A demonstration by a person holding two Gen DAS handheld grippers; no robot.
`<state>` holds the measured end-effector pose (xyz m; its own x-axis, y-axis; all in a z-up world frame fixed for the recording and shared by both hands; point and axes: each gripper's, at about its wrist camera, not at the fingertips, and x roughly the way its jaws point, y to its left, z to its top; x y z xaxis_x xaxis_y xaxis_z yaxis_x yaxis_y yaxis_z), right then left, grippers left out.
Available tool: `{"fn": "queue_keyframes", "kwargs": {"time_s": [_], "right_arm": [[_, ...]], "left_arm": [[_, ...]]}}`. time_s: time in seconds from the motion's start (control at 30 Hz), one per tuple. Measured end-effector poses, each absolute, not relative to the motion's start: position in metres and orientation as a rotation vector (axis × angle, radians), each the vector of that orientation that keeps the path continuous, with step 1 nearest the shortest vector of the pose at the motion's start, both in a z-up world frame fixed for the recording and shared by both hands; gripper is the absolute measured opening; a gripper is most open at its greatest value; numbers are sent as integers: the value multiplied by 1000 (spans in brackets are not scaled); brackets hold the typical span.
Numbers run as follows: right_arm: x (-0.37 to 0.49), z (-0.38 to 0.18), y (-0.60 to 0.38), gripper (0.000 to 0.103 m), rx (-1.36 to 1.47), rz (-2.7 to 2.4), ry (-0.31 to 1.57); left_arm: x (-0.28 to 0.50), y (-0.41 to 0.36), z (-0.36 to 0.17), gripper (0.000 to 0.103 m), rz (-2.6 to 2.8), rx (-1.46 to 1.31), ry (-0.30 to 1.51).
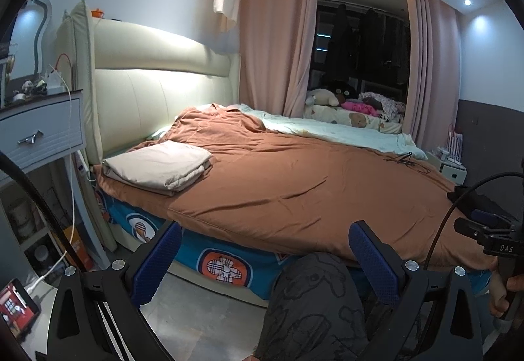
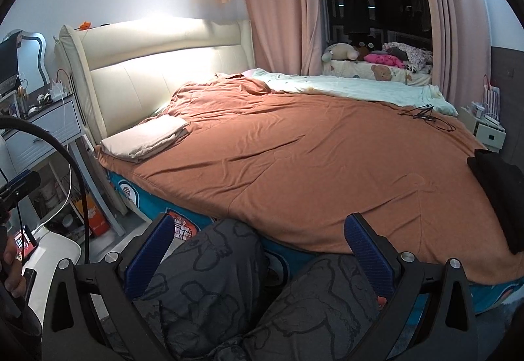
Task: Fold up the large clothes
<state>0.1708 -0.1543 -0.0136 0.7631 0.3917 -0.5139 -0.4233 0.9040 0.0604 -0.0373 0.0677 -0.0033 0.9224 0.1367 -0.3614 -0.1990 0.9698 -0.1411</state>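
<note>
Bedroom w/ bed [image 2: 183,213] under an orange-brown sheet [image 2: 311,158]. Both tongs, left [image 1: 265,262] & right [image 2: 258,253], are hanging apart, gripping nothing, near bed's front edge. Beige item [image 1: 157,166] is lying folded by headboard [image 1: 157,92]; dark garment [image 2: 501,194] is waiting at bed's right edge. Prob. next: reaching for it.

Left gripper [image 1: 265,249] is held off the near edge of the bed [image 1: 226,266], its blue-padded fingers [image 1: 163,249] spread wide with nothing between them. A rust-orange sheet [image 1: 294,177] covers most of the mattress, wrinkled. A folded beige cloth [image 1: 157,166] lies on the sheet near the cream headboard [image 1: 157,79]. A dark garment [image 1: 475,197] sits at the sheet's right edge. The person's patterned knee [image 1: 311,295] shows between the fingers.
</note>
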Motion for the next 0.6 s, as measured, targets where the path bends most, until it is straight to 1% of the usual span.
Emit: {"fn": "queue_keyframes", "kwargs": {"time_s": [0.6], "right_arm": [[168,-16,-156,103,-47,452,558]], "left_arm": [[-40,67,-2,103,173,-173,356]]}}
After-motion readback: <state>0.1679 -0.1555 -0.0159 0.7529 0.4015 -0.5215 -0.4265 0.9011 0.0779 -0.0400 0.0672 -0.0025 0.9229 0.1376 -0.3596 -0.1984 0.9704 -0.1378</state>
